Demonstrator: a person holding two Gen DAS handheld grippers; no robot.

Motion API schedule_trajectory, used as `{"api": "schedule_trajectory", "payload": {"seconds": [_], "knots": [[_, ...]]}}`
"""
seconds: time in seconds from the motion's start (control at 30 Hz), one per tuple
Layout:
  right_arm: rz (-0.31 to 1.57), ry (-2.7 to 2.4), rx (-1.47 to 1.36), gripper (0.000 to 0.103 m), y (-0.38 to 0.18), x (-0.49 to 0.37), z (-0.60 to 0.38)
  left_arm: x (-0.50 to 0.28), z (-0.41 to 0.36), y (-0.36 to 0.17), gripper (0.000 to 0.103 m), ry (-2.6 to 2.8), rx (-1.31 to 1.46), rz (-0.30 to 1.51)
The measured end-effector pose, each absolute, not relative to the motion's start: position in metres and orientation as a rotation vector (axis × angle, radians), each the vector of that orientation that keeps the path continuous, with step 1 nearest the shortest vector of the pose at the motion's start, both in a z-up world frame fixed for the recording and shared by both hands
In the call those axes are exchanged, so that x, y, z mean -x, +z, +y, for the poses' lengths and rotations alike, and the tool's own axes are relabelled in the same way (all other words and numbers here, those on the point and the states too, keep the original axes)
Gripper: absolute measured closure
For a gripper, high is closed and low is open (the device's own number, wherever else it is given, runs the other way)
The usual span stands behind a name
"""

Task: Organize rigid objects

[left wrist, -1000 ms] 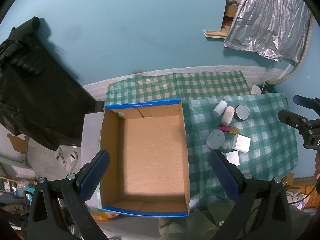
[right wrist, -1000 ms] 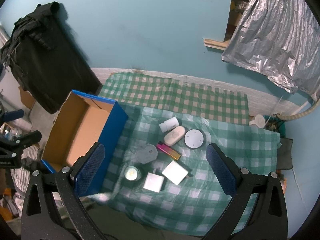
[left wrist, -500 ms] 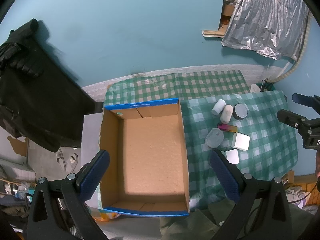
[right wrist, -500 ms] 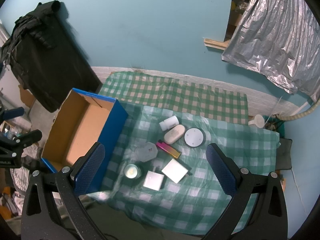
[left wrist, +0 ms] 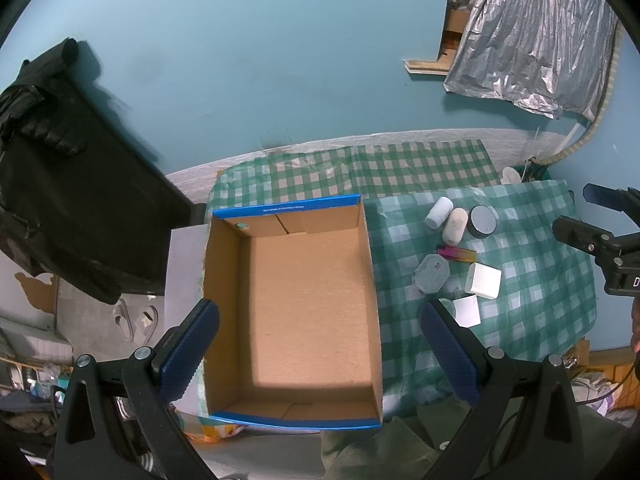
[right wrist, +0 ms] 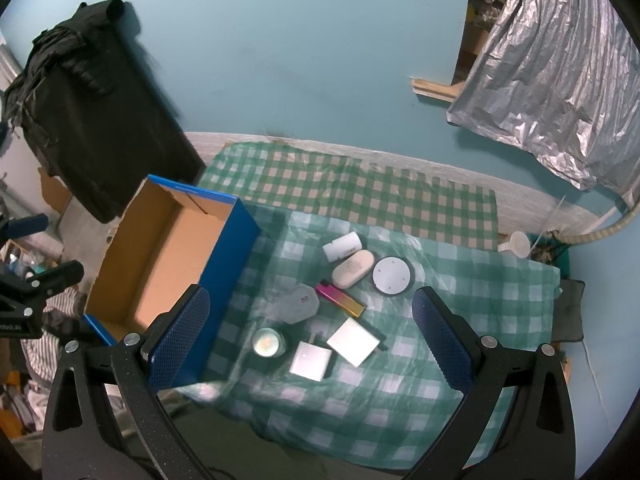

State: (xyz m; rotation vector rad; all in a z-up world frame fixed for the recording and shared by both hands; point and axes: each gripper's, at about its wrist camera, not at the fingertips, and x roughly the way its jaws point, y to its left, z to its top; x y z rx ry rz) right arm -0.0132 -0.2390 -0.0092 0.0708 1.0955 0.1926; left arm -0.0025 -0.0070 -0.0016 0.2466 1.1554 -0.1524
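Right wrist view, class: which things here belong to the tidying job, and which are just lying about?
Belong to the job:
cardboard box, empty
white bottle
beige case
round disc
pink lighter
grey octagonal lid
small jar
two white square blocks

Just lying about:
black garment
silver foil sheet
white funnel

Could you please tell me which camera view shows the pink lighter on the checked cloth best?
The right wrist view: the pink lighter lies near the picture's middle, its whole length showing between the grey octagonal case and the beige oval case. The left wrist view shows it small, off to the side.
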Motion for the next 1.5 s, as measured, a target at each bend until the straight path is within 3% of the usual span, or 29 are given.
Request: {"api": "schedule_trajectory", "payload": {"seconds": [0.87, 1.5], "knots": [[1.135, 0.185, -0.049, 0.002, -0.023, 0.007, -0.236, 0.002, 0.01, -0.009, 0.002, -0.151, -0.248, 1.163], [1.228, 0.111, -0.022, 0.002, -0.11, -0.056, -0.284, -0.023, 0.128, -0.061, 0.002, -0.037, -0.233, 1.272]]}}
